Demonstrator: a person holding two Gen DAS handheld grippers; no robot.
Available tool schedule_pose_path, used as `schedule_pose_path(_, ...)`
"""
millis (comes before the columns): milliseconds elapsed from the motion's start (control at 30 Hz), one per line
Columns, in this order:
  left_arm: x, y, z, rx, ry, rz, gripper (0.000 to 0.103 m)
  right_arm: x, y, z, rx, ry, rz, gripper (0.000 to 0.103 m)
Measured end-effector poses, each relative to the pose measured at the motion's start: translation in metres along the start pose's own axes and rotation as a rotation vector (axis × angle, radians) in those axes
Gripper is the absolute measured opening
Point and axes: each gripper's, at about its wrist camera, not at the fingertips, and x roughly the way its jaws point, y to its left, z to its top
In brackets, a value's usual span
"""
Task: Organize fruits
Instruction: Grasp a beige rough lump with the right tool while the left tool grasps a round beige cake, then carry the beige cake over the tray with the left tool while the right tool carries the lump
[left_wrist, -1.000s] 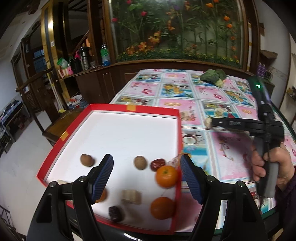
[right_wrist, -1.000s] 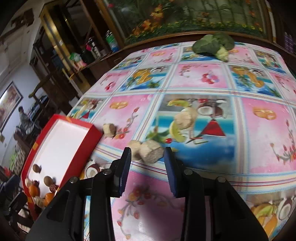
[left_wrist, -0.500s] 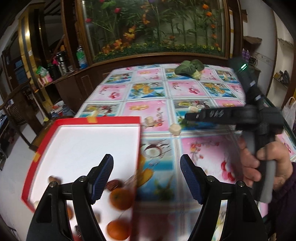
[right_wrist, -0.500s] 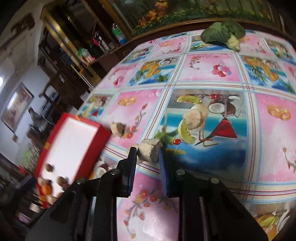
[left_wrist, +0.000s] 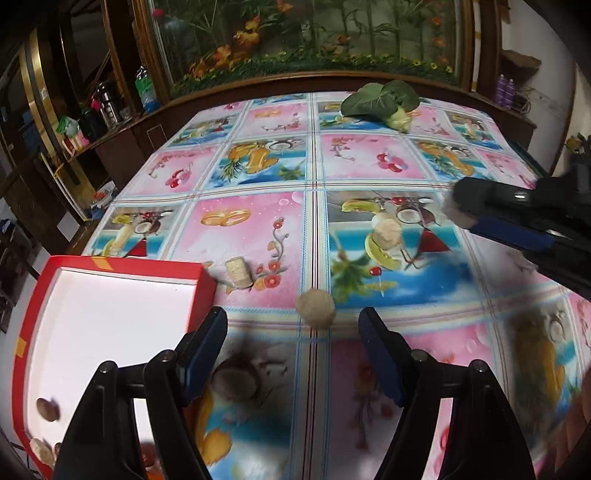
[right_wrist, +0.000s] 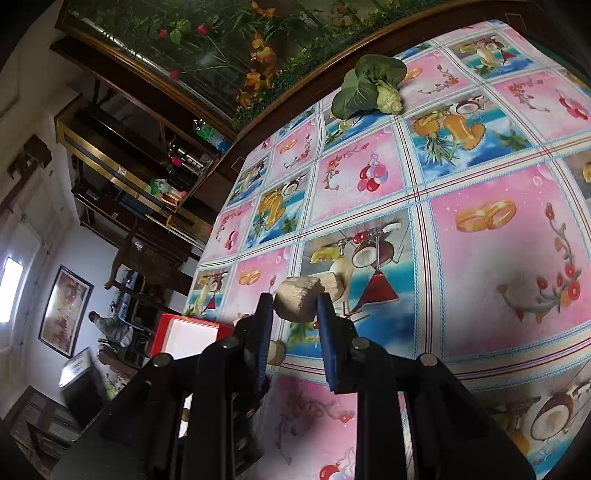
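My right gripper (right_wrist: 295, 306) is shut on a pale beige fruit chunk (right_wrist: 298, 303) and holds it above the table. It shows at the right of the left wrist view (left_wrist: 458, 210), blurred. My left gripper (left_wrist: 293, 328) is open, low over the tablecloth. A round beige chunk (left_wrist: 315, 307) lies just ahead between its fingers. A cylindrical chunk (left_wrist: 238, 272) lies by the corner of the red tray (left_wrist: 122, 264). Another pale chunk (left_wrist: 386, 234) lies farther right. The tray holds a brown fruit (left_wrist: 47, 408) and other pieces at its near edge.
A leafy green vegetable (left_wrist: 384, 101) lies at the far side of the table; it also shows in the right wrist view (right_wrist: 369, 90). A dark wooden cabinet with bottles (left_wrist: 110, 110) stands at the left. The red tray shows small in the right wrist view (right_wrist: 184, 336).
My right gripper closed on the beige chunk and lifted it, tilting. My left gripper swung right, away from the tray, toward the loose chunks on the cloth.
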Motion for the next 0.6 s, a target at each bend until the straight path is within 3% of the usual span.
schedule_pose_path(33,0.004,-0.001,0.000,-0.003,0.007,0.001,0.069,-0.001,0.000,0.001,0.005,0.000,0.004,0.026)
schedule_pose_path(100,0.009,-0.004,0.000,-0.002,0.016,-0.005,0.056,-0.003,0.000,0.001,0.013,-0.003,0.013,0.026)
schedule_pose_path(233,0.016,-0.005,0.001,-0.012,0.018,-0.028,0.048,-0.004,0.002,0.000,0.016,-0.006,0.027,0.026)
schedule_pose_path(400,0.018,-0.006,0.000,-0.021,0.009,-0.099,0.025,0.000,0.006,-0.002,0.000,0.011,0.029,0.026)
schedule_pose_path(600,0.004,-0.008,-0.006,-0.027,-0.006,-0.100,0.025,0.003,0.006,-0.003,-0.011,0.014,0.014,0.027)
